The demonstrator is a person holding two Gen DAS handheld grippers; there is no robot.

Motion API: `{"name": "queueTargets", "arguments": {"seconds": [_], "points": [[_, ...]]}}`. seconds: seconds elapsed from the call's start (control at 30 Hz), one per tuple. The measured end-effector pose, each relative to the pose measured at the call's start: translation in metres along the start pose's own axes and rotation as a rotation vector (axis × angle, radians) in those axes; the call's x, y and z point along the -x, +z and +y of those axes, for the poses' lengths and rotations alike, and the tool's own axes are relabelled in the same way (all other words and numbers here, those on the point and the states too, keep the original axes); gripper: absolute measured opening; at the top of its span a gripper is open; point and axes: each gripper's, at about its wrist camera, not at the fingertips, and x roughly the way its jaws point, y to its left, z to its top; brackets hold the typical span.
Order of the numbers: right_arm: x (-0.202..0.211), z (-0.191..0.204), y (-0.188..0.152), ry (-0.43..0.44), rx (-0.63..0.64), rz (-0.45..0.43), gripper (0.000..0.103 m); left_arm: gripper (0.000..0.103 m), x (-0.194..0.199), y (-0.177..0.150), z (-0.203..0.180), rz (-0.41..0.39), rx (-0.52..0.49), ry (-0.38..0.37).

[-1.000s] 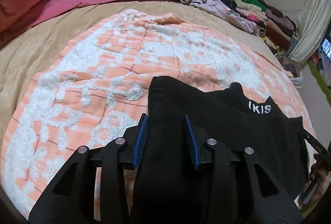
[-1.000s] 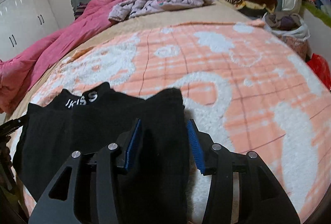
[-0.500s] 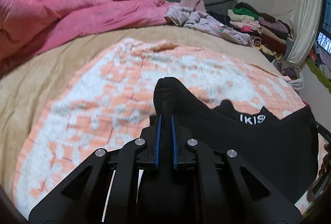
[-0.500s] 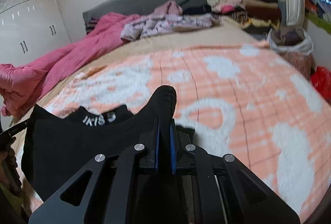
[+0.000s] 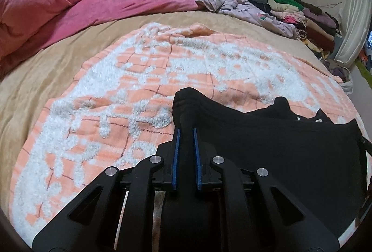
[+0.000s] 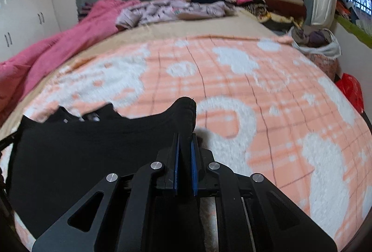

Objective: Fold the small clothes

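Both sets of jaws, spread on either side of the cloth a second ago, have closed onto the black garment [image 5: 267,147], and its pinched corners now stand up off the blanket. That garment lies on the near part of the orange-and-white blanket [image 5: 144,93], spread across the bed [image 5: 58,61] from left to right between the two tools. The left gripper [image 5: 185,152] pinches the garment's left corner, the right gripper [image 6: 184,156] its right corner, blue pads pressed flat on a bunched ridge of fabric. The long axis runs from one grip to the other, with the collar edge on the far side. Each hand sits at its own end, so neither is nearer. Folding likely means carrying both corners together. Beyond lie a pink duvet [image 5: 81,3] and stacked clothes [image 5: 302,17].
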Motion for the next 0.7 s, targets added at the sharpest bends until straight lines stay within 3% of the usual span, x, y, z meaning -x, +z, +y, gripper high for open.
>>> {"name": "queueTargets", "arguments": {"seconds": [0.17,0.47,0.53,0.7], "points": [[-0.007,-0.002,-0.004,-0.029,-0.010,0.036,0.014,0.008,-0.002,-0.003,0.000,0.005,-0.003,0.006],[0.004,-0.007,-0.005,-0.045,-0.041,0.025,0.046,0.014,0.001,-0.003,-0.001,0.008,-0.005,0.015],[0.014,-0.005,-0.004,-0.037,-0.043,-0.002,0.056,0.018,0.005,-0.003,0.000,0.004,-0.004,0.015],[0.040,0.007,-0.006,0.013,-0.032,-0.051,0.071,0.032,0.023,-0.005,0.001,-0.003,0.000,-0.002]]}}
